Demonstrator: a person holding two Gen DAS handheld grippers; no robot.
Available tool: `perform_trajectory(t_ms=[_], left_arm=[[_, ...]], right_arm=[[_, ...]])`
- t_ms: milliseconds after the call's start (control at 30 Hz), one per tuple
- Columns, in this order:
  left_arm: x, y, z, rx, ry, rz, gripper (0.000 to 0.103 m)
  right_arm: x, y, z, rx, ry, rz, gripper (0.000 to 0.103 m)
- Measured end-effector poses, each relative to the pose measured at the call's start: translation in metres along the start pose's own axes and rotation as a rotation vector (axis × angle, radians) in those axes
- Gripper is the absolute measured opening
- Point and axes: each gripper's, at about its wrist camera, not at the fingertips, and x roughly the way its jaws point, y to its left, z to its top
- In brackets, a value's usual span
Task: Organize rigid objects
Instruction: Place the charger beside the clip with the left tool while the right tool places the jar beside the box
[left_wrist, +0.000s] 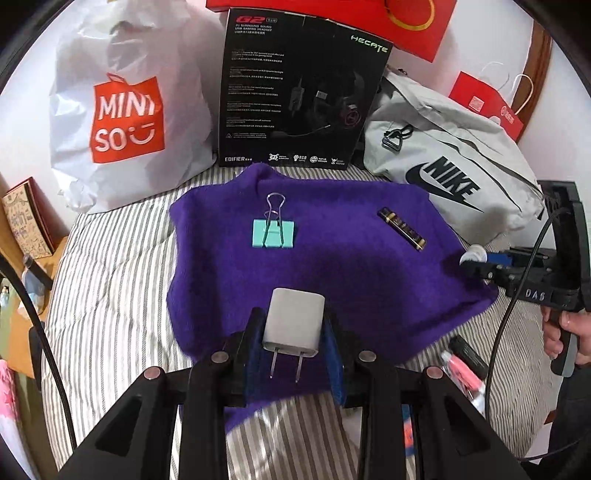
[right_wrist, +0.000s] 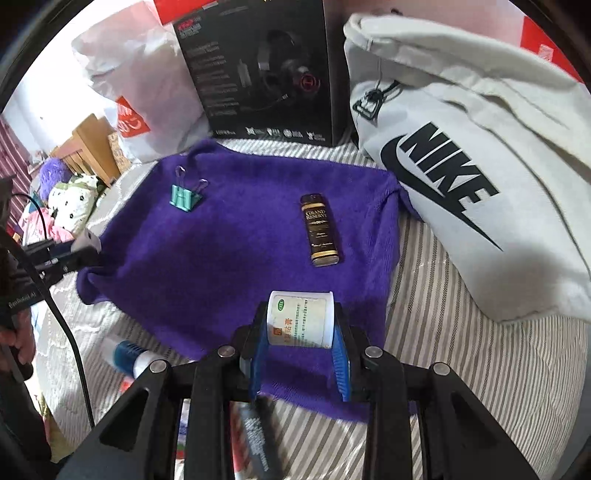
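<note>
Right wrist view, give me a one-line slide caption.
Right gripper clamps a white jar over the purple towel, where a binder clip and dark bottle lie apart.

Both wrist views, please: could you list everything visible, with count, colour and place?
Towel: 1, purple, spread on striped bedding.
Binder clip: 1, teal, towel's far left.
Small bottle: 1, brown-gold, towel's right.
Headset box: 1, black, behind towel.
Miniso bag: 1, white-orange, back left.
Nike bag: 1, grey, back right.
Charger plug: 1, white, in left gripper.
Jar: 1, white, in right gripper.
</note>
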Motion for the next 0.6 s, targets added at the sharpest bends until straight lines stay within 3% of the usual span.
perform_trajectory(t_ms=[600], left_arm=[[0.069,0.031,0.031,-0.056,0.068,0.011,0.029]], right_arm=[[0.057,-0.004,0.012,-0.042,0.084,-0.017,0.031]])
